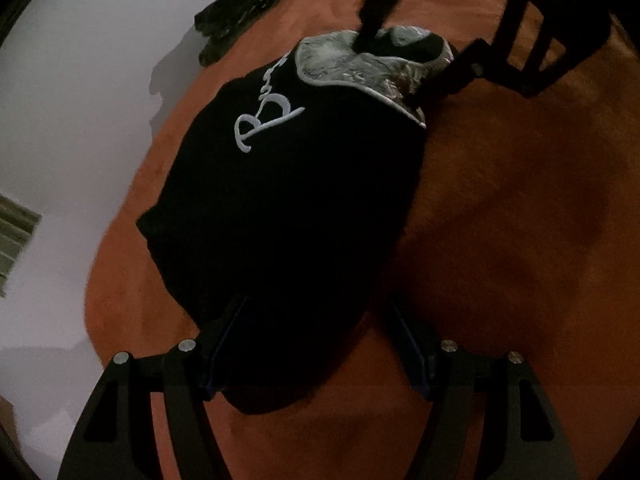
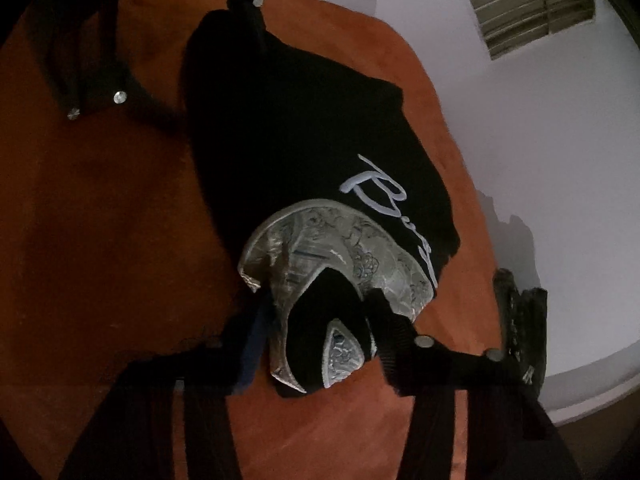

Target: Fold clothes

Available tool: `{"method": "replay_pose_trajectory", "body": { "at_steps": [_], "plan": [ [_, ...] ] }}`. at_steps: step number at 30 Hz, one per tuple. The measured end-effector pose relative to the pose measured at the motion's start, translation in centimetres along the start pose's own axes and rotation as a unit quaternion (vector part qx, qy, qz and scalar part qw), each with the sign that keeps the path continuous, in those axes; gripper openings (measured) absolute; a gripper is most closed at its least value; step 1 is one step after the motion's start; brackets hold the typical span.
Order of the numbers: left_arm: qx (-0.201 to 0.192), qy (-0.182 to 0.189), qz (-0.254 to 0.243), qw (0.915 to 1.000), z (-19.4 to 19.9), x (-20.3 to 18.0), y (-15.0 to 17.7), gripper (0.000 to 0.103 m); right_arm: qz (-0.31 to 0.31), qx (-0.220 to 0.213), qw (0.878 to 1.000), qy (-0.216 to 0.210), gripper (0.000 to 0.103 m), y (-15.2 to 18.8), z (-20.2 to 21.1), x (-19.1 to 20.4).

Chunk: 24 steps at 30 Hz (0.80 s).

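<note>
The black folded garment with white script lettering and a silver patterned lining (image 1: pixel 288 208) lies on the orange fabric-covered surface (image 1: pixel 500 208). In our left wrist view, our left tongs (image 1: pixel 316 312) straddle its near end; whether they pinch it we cannot tell. In our right wrist view, our right tongs (image 2: pixel 316 308) clench the silver lining end.

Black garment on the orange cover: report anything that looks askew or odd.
The black garment lies bunched in a rounded heap. Its silvery patterned lining is turned out at one end. A second dark item sits crumpled at the orange cover's edge.
</note>
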State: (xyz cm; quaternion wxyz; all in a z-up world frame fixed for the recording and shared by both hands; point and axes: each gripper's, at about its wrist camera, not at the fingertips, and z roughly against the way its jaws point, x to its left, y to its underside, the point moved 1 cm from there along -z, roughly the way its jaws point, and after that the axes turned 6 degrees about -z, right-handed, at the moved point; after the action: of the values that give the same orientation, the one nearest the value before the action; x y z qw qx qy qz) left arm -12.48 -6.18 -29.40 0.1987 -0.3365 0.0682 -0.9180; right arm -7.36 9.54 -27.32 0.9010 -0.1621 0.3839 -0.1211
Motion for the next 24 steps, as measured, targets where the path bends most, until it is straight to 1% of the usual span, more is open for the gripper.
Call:
{"method": "replay_pose_trajectory", "body": {
  "at_steps": [1, 3, 4, 5, 6, 8, 10, 11, 14, 15, 17, 19, 20, 21, 22, 23, 24],
  "plan": [
    [-0.001, 0.010, 0.007, 0.9999, 0.0, 0.3, 0.0, 0.058, 0.003, 0.000, 1.000, -0.008, 0.038, 0.0, -0.1, 0.0],
    [-0.002, 0.032, 0.021, 0.9992, -0.1, 1.1, 0.0, 0.041, -0.005, 0.005, 0.999, -0.032, 0.030, 0.0, 0.1, -0.5],
    [-0.002, 0.042, 0.025, 0.9988, -0.1, 1.6, -0.1, 0.037, -0.013, 0.008, 0.999, -0.047, 0.029, 0.0, 0.2, -1.0],
    [-0.003, 0.055, 0.026, 0.9982, 0.0, 2.1, -0.3, 0.030, -0.022, 0.010, 0.998, -0.061, 0.027, 0.0, 0.4, -1.6],
    [-0.004, 0.070, 0.028, 0.9972, 0.2, 2.7, -0.5, 0.018, -0.030, 0.011, 0.997, -0.073, 0.024, -0.2, 0.5, -2.2],
    [-0.009, 0.091, 0.031, 0.9953, 0.8, 4.0, -1.0, 0.013, -0.054, 0.012, 0.993, -0.103, 0.022, -0.6, 1.0, -3.9],
    [-0.020, 0.124, 0.028, 0.9917, 1.6, 5.8, -1.4, 0.012, -0.070, 0.006, 0.990, -0.123, 0.019, -1.3, 2.1, -5.8],
    [-0.031, 0.141, 0.016, 0.9895, 2.1, 6.7, -1.5, 0.012, -0.075, 0.003, 0.988, -0.132, 0.018, -1.7, 2.6, -6.7],
    [-0.058, 0.192, -0.012, 0.9795, 3.3, 9.8, -1.7, 0.012, -0.072, -0.012, 0.985, -0.157, 0.018, -3.3, 4.1, -10.3],
    [-0.060, 0.214, -0.011, 0.9750, 3.3, 11.4, -2.0, 0.012, -0.072, -0.017, 0.983, -0.167, 0.018, -3.9, 4.3, -11.8],
    [-0.065, 0.231, -0.005, 0.9707, 3.1, 14.3, -2.7, 0.011, -0.072, -0.029, 0.980, -0.185, 0.018, -5.5, 4.2, -15.0],
    [-0.065, 0.234, 0.011, 0.9700, 2.2, 18.3, -4.1, 0.011, -0.088, -0.040, 0.979, -0.180, 0.018, -7.4, 2.5, -18.5],
    [-0.062, 0.225, 0.027, 0.9721, 1.4, 20.5, -5.0, 0.012, -0.099, -0.045, 0.978, -0.176, 0.014, -8.4, 1.5, -20.4],
    [-0.060, 0.212, 0.052, 0.9740, 0.3, 23.0, -6.0, 0.016, -0.119, -0.047, 0.977, -0.172, 0.002, -9.4, 0.1, -22.6],
    [-0.059, 0.203, 0.083, 0.9740, -0.8, 25.0, -6.7, 0.020, -0.149, -0.046, 0.973, -0.169, 0.000, -10.2, -1.7, -24.9],
    [-0.057, 0.190, 0.126, 0.9721, -2.3, 27.4, -7.3, 0.023, -0.179, -0.036, 0.967, -0.179, 0.000, -10.8, -3.9, -27.0],
    [-0.055, 0.178, 0.166, 0.9683, -3.8, 29.4, -8.0, 0.023, -0.210, -0.016, 0.957, -0.202, 0.000, -11.1, -6.4, -28.7]
  ]
}}
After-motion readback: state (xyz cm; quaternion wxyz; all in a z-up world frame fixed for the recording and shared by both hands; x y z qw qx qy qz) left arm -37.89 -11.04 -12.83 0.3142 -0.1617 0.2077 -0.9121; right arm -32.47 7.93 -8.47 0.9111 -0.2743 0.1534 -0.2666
